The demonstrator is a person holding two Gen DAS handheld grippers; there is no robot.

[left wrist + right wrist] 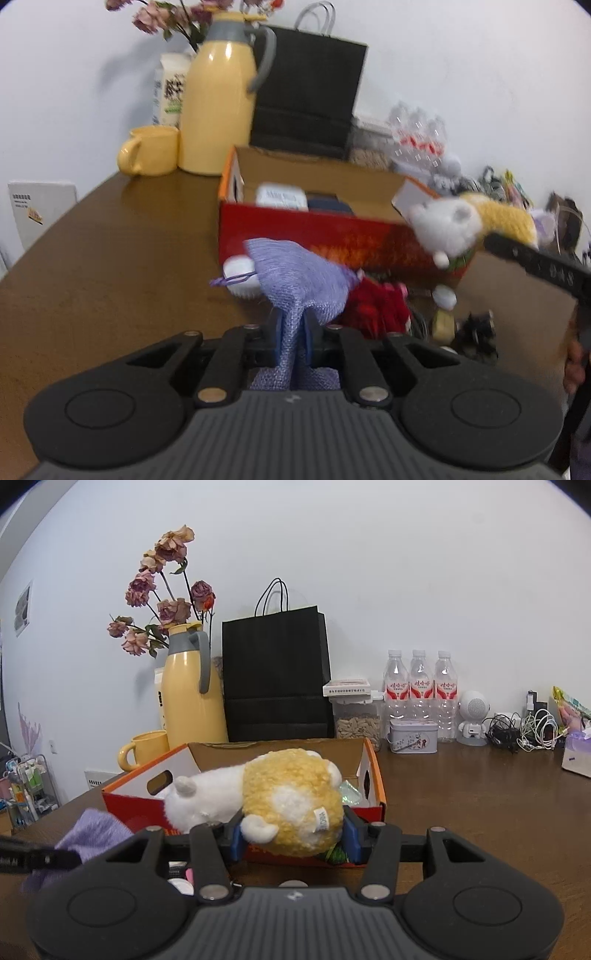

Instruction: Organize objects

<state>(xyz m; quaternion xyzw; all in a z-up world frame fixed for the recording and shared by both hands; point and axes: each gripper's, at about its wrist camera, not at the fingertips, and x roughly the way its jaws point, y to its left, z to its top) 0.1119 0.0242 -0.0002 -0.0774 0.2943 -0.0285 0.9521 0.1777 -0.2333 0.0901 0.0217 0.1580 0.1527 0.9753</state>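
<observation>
One lilac woven pouch (295, 273), pinched in the nearly closed left gripper (291, 339) and held above the table (110, 258) just short of the red box (314, 232); one yellow-and-white plush toy (273, 801), clamped across its body in the half-spread right gripper (293, 840) at the box's near wall. Step judged: carrying both to the box, so next each must clear the rim, then the jaws part. Behind: one black bag (275, 675), one yellow flask (188, 686), one mug (146, 749), three water bottles (419, 686).

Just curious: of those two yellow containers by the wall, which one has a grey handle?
The tall yellow jug; its handle and collar are grey. The short yellow mug beside it is yellow all over.
</observation>
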